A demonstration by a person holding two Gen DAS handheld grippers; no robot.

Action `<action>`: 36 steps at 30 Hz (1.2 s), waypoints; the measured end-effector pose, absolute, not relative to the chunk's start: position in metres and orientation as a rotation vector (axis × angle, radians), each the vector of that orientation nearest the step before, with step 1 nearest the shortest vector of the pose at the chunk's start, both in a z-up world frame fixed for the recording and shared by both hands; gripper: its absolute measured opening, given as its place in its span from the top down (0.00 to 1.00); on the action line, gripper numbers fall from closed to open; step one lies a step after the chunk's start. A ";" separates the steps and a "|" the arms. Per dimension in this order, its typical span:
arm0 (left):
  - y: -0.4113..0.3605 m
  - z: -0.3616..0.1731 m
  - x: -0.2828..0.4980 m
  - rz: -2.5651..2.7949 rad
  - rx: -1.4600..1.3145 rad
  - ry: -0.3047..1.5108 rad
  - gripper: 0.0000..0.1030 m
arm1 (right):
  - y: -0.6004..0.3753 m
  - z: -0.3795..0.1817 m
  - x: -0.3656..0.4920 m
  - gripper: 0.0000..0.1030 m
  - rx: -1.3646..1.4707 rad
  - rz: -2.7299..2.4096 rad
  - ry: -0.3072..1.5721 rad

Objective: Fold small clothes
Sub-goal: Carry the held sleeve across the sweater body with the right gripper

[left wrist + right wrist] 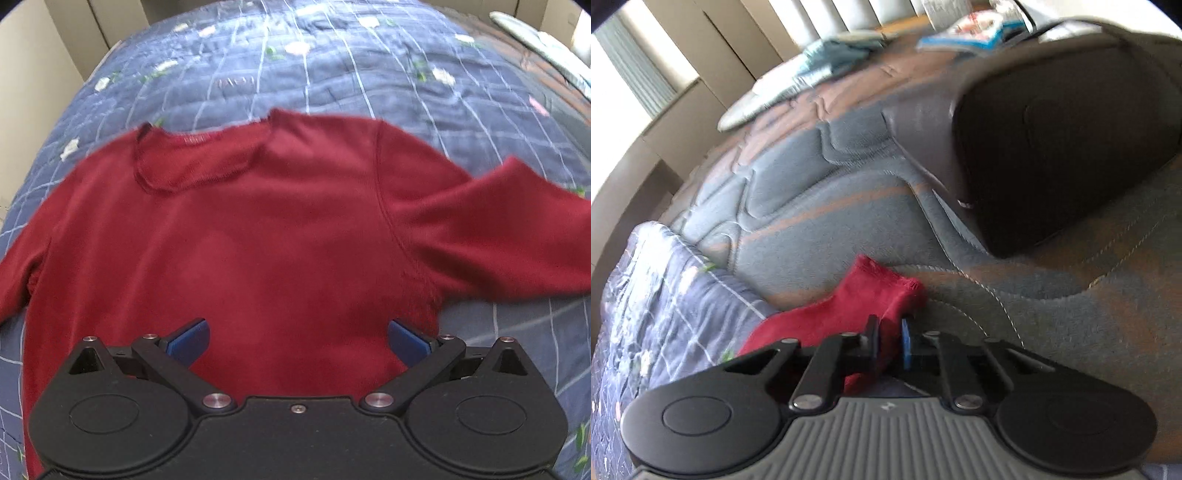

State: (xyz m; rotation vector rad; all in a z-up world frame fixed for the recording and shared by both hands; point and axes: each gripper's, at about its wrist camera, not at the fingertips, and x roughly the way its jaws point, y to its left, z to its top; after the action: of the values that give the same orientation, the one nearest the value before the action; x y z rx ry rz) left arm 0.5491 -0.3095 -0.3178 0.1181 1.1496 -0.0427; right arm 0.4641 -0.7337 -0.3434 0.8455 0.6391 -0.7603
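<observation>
Currently your left gripper (298,341) hovers spread above the red sweater (258,240) on the quilt (332,74). Your right gripper (890,345) pinches the sweater's sleeve (871,299).

A bed's blue quilt (332,81) carries one thing — a red sweater (258,229), spread flat.

Both views are daylit and evenly bright. In the right wrist view, light enters from a window (635,85) at ten o'clock, overexposed to white. That view is heavily motion-blurred, worst toward one and two o'clock. The left wrist view is sharper at centre; the red sweater (258,236) smears at three o'clock. Fisheye bending curves all edges. Shadows are soft throughout. No strong glare elsewhere.
</observation>
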 end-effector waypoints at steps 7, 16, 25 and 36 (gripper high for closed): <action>-0.289 -0.313 0.543 -0.036 0.086 1.149 0.01 | -0.707 -0.313 0.448 0.92 0.719 -0.764 0.572; -0.227 -0.275 0.557 0.066 0.140 1.072 0.01 | -0.637 -0.217 0.457 0.92 0.551 -0.583 0.392; -0.133 -0.235 0.560 0.057 0.117 1.013 0.01 | -0.451 -0.132 0.516 0.93 0.276 -0.085 0.314; -0.013 -0.225 0.553 0.118 0.109 1.033 0.01 | -0.247 -0.239 0.549 0.93 0.022 0.234 0.644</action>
State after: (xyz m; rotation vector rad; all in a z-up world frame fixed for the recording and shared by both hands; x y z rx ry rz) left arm 0.5527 -0.0127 -0.2253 0.1093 1.0334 0.1183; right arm 0.5491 -0.2467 -0.2389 0.0222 0.6443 0.2341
